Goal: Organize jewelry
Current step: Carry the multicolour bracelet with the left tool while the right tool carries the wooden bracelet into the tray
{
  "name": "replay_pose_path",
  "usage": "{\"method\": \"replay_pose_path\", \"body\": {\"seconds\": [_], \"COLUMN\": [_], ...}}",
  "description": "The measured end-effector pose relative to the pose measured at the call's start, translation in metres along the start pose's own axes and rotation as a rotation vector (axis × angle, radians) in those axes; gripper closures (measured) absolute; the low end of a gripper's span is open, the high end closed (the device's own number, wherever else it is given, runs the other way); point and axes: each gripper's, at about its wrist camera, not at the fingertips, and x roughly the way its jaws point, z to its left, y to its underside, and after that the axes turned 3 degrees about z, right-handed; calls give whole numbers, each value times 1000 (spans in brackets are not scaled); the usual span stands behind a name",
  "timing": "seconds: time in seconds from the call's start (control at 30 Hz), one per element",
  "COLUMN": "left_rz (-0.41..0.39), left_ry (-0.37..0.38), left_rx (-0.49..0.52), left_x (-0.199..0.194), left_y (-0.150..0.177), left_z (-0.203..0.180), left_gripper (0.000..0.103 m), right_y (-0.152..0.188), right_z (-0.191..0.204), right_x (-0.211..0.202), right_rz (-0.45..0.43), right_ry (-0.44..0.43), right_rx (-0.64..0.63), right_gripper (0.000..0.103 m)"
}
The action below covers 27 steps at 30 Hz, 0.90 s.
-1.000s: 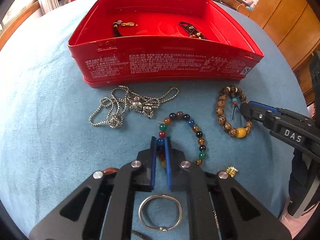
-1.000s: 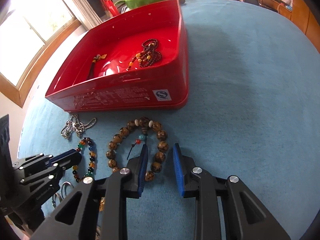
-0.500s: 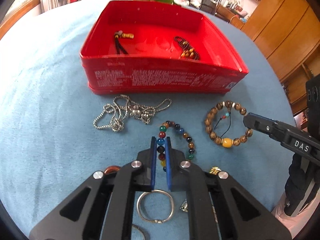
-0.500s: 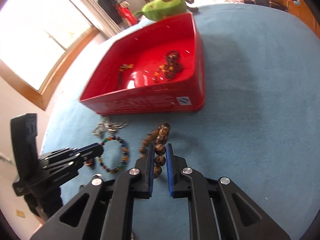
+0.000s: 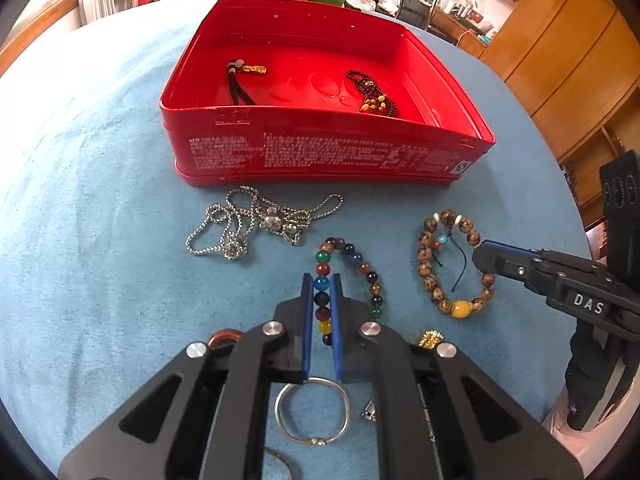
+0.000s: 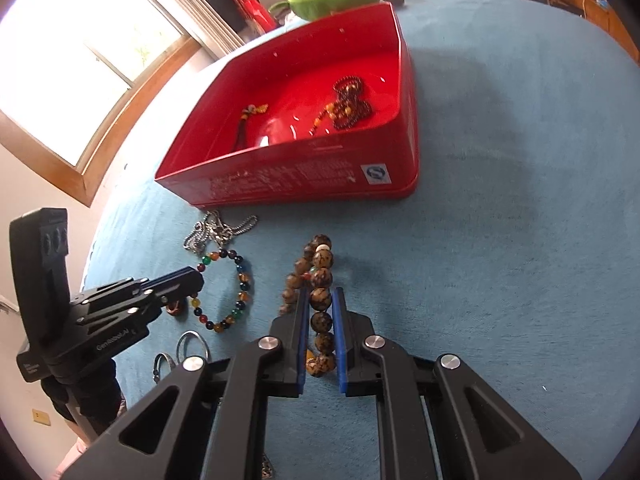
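Each hand-held gripper is pinching a bracelet on the blue desk [image 5: 100, 200]. The left hand-held gripper [image 5: 321, 292] grips the bright many-coloured bead bracelet [image 5: 370, 276]; the right hand-held gripper [image 6: 321, 308] grips the brown wooden bead bracelet [image 6: 320, 276]. Lift both high, so they clear the near wall of the red metal box [image 5: 320, 152]. Its middle is bare.

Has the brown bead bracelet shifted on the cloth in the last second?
Yes. The brown bead bracelet, a flat ring before, now stands squeezed narrow between the right gripper pads, pointing toward the red tin.
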Motion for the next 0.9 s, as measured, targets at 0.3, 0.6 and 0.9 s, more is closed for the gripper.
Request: {"method": "replay_pose_path", "body": {"seconds": [0.3, 0.6, 0.9], "left_rz": [6, 17, -62], "left_ry": [4, 7, 36], "left_rx": [-1, -6, 15], "left_x": [4, 8, -23], "left_y": [-2, -4, 0], "left_z": [0, 2, -7], "left_gripper": [97, 97, 97], "right_y": [-3, -3, 6], "right_z": [-13, -5, 8], "right_x": [16, 22, -37], "right_rz": [48, 30, -87], "right_ry": [42, 93, -77], "right_rx": [29, -1, -18], "right_gripper": [89, 92, 92]}}
